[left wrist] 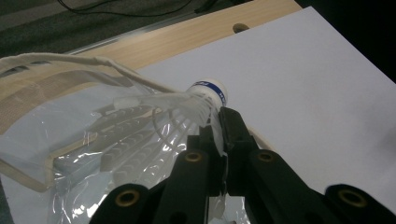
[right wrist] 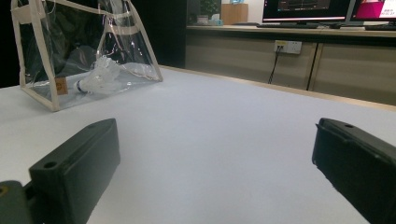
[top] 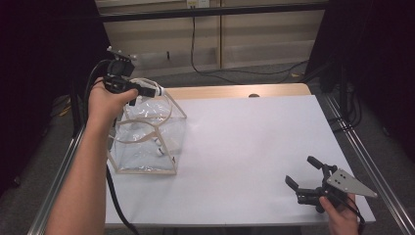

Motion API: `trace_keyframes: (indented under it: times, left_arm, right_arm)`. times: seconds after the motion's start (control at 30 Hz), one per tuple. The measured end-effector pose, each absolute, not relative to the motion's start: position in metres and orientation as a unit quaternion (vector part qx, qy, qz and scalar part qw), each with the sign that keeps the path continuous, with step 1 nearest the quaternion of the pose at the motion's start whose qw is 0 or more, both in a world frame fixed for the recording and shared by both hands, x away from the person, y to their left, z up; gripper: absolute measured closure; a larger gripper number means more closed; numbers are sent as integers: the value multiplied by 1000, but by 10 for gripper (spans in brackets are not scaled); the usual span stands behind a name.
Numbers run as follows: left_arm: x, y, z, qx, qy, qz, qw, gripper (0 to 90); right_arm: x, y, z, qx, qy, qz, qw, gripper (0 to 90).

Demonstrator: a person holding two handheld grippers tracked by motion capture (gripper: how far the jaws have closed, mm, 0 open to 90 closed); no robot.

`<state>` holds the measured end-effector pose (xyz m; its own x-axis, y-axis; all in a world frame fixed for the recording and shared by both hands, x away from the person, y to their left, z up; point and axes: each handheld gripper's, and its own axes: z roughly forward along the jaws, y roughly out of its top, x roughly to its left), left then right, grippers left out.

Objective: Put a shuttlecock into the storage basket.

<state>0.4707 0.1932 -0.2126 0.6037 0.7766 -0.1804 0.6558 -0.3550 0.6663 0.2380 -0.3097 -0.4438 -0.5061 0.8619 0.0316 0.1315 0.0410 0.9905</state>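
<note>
1. Count: one clear bag (top: 147, 142) with cream trim, two shuttlecocks, two grippers, one white counter (top: 244, 147).
2. Far left of the high view: the left gripper (top: 155, 91) is held above the bag's open top. Its jaws are pressed together, pinching the first shuttlecock (left wrist: 205, 95) just behind its white cork; the feathers point back towards the bag.
3. The bag stands upright near the counter's left edge, its looped handle (left wrist: 70, 60) rising to the gripper.
4. Bag contents: the second shuttlecock (right wrist: 100, 74) lies on its side on the bag floor, cork towards the front trim. A small brown tag (right wrist: 61, 86) sits on the lower front trim.
5. Centre: the counter from the bag to the right side is bare white surface. A strip of wood (top: 235, 91) shows along the far edge.
6. Near right corner: the right gripper (top: 304, 173) is held low over the counter, jaws spread wide, nothing between them. It stands well apart from the bag.
</note>
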Motion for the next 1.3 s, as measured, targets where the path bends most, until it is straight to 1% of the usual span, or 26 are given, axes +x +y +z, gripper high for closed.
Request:
trace_keyframes:
  times: [0.4, 0.57, 1.3]
  left_arm:
    - [474, 202, -223, 814, 454, 92, 350, 886]
    - [476, 201, -227, 820, 452, 91, 340, 885]
    - [486, 201, -242, 815, 467, 94, 330, 875]
  right_arm:
    - [238, -310, -444, 382, 649, 577, 316, 7]
    - [237, -310, -444, 383, 649, 577, 316, 7]
    - [238, -312, -444, 384, 649, 575, 317, 7]
